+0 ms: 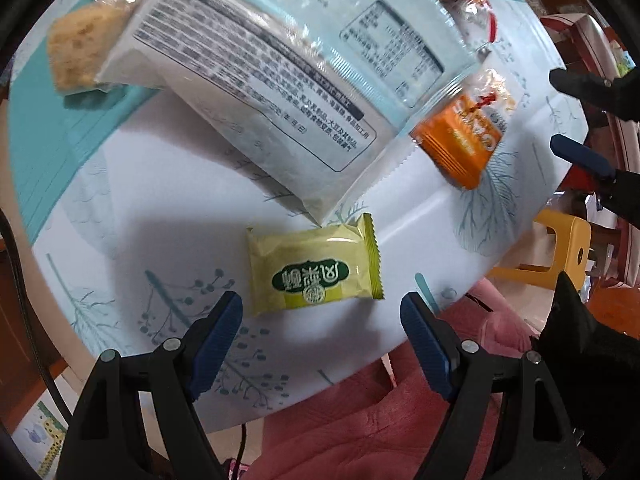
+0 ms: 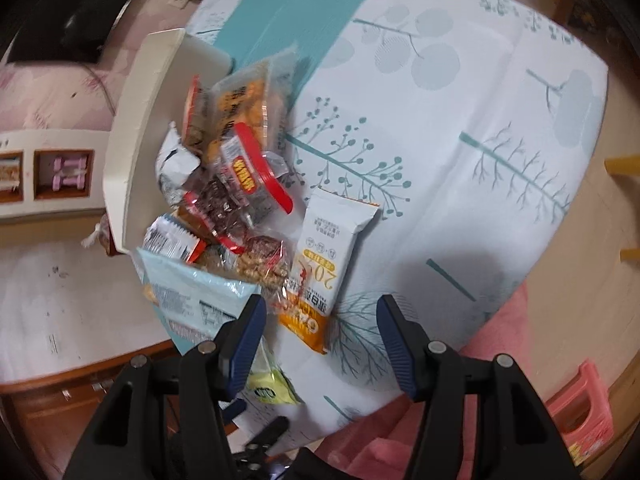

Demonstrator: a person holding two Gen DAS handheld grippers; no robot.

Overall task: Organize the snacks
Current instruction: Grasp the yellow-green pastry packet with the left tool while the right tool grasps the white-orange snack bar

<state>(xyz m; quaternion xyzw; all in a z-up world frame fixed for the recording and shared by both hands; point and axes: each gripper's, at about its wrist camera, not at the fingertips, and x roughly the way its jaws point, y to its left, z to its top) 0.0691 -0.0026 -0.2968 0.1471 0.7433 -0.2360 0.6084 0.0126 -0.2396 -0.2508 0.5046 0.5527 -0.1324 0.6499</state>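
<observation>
Item: yellow-green snack packet (image 1: 314, 266), flat on tablecloth (image 1: 120, 208), just ahead of left gripper (image 1: 321, 314), centred between wide, empty jaws.
Right gripper (image 2: 322, 328): jaws part open, empty, orange-white snack bar (image 2: 320, 276) just ahead, snack pile (image 2: 232, 184) and white tray (image 2: 132, 128) beyond-left.
Step, judged: approach for pickup.
Next: lower, straddle packet, close.

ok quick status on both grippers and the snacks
Left gripper open, empty, above the green snack packet. Right gripper open, empty, near the orange-and-white packet. Big white packet lies close behind the green one.
</observation>
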